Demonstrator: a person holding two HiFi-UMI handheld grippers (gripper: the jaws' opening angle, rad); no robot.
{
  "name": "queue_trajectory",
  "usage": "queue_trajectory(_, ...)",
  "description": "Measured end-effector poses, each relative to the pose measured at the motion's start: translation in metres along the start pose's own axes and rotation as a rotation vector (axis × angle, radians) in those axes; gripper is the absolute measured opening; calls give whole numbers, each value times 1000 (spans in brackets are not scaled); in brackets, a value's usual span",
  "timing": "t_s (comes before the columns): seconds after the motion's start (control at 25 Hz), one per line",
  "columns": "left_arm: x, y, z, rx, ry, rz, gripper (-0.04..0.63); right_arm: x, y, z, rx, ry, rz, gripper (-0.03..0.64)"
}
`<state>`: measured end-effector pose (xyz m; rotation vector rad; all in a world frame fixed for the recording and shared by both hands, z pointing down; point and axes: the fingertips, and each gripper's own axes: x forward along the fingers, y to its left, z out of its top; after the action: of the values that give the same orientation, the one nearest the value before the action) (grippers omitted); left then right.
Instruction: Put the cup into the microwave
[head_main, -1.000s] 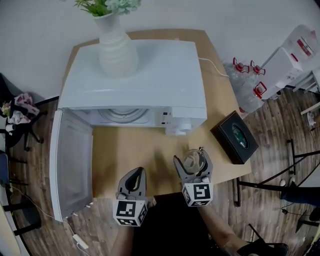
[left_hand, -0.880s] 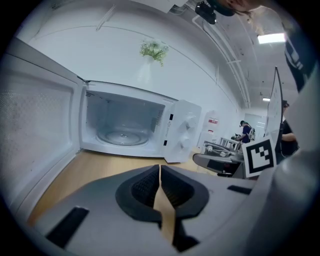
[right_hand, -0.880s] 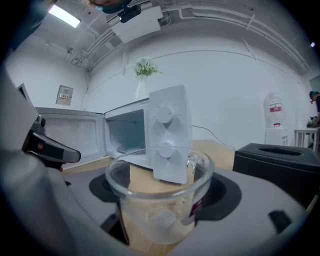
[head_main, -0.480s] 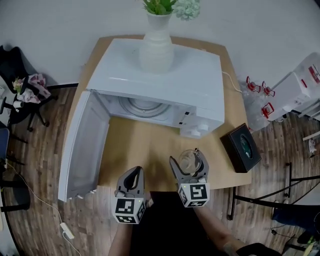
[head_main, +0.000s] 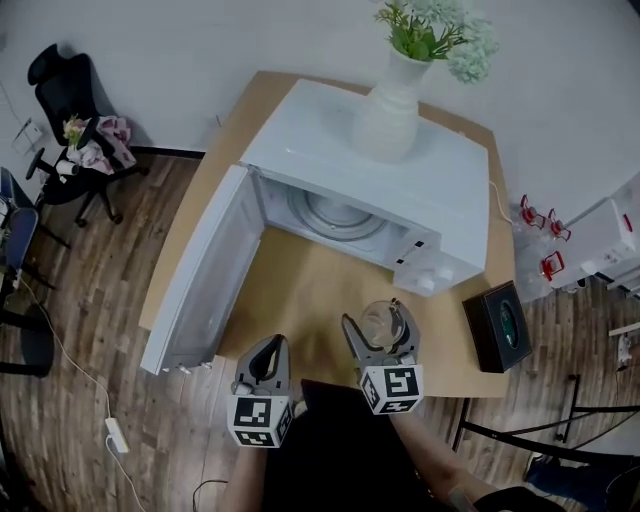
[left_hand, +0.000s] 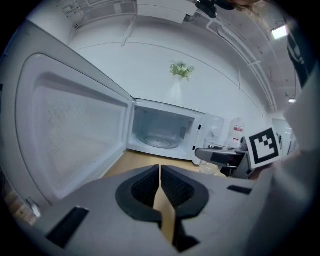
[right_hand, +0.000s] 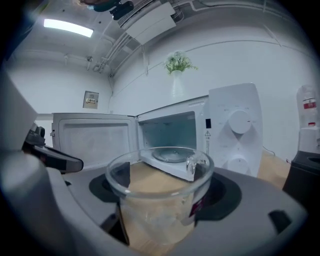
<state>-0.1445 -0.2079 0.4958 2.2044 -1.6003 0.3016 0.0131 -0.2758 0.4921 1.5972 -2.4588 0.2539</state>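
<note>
Holding the cup (right_hand: 159, 200) clamped, the right gripper (head_main: 379, 328) stays lower centre, left gripper (head_main: 266, 360) closed empty; the microwave (head_main: 320, 130) now sits upper centre, cavity reachable.

A white wall (head_main: 200, 40) crosses the top of the frame. Dark wood-plank floor (head_main: 80, 330) fills the lower left. A black office chair (head_main: 62, 72) stands upper left, and a tan wooden table (head_main: 300, 290) sits at centre.
</note>
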Motion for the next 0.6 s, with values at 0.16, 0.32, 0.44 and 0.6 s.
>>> queue_trajectory(0.16,-9,13,-3,-23,-6,42,11,13,13,4,-6,5,41,410)
queue_trajectory(0.32,-11,21,-6,-40,-4,67,11,28,23,10,-11,9,75,410)
queue_trajectory(0.44,-9,26,-5,-49,-8,79,11,41,28,16,-12,4,101,410)
queue_trajectory(0.6,-3,32,-2,-60,-16,91,11,59,31,26,-7,-12,123,410)
